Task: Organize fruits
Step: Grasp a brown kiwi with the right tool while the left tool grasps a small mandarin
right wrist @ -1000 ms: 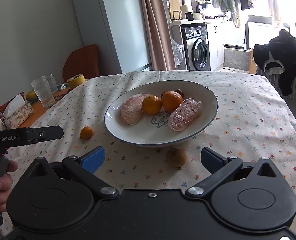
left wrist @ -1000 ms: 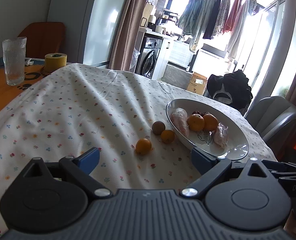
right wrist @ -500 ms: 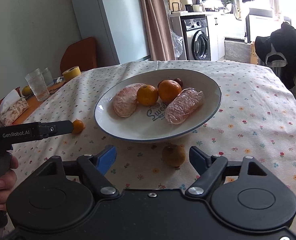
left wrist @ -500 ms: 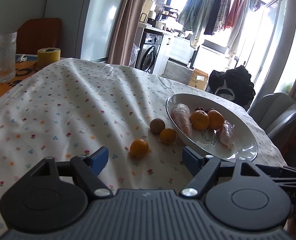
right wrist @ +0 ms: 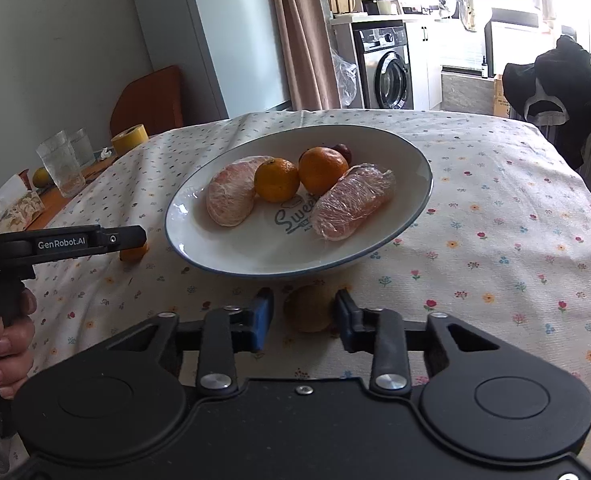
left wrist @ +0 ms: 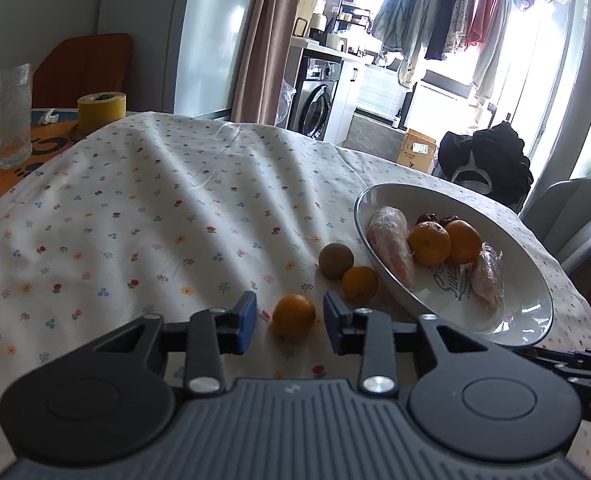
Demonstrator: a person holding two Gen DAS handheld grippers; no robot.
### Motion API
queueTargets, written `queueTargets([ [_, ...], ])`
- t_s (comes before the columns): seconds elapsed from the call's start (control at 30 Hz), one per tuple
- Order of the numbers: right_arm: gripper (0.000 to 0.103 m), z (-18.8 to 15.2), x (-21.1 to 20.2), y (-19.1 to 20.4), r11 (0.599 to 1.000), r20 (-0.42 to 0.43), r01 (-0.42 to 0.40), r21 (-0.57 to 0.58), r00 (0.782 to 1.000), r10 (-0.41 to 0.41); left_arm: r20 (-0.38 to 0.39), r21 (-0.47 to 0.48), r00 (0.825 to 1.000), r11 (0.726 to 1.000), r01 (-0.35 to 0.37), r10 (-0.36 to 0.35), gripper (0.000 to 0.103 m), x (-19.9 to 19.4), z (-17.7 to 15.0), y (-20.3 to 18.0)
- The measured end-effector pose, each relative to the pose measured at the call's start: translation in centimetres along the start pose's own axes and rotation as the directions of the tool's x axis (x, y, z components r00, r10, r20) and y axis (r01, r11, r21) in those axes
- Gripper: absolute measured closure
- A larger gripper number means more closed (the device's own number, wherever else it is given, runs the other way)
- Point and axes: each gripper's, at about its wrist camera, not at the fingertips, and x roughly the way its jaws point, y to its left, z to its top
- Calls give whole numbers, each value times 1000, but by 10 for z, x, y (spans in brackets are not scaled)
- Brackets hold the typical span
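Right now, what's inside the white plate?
In the plate: two oranges, two plastic-wrapped peeled fruit pieces, and dark red fruit behind, mostly hidden by the oranges.

Orange mandarins; white blue-rimmed plate; floral tablecloth.

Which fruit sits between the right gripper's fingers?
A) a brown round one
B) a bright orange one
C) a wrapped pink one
A: in the right wrist view the brown round fruit lies on the tablecloth between the open right gripper fingers.
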Motion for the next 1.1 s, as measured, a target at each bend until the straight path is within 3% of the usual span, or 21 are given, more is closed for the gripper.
queueTargets([
  [0.13, 77, -1, -3, -4, 1000, -2, -10, 14, 1000, 10, 2, 6, 1000, 1000, -4, 4, 81, 0, -3, 0],
  [0.53, 77, -2, -15, 8, 1000, 24, -12, -3, 1000, 12, 40, -25, 997, 997, 72, -71, 82, -30, -10, 10],
  [1.1, 77, -3, -26, 5, 998, 68, -56, 9, 996, 55, 77, -10, 994, 997, 73, -72, 82, -53, -2, 0],
])
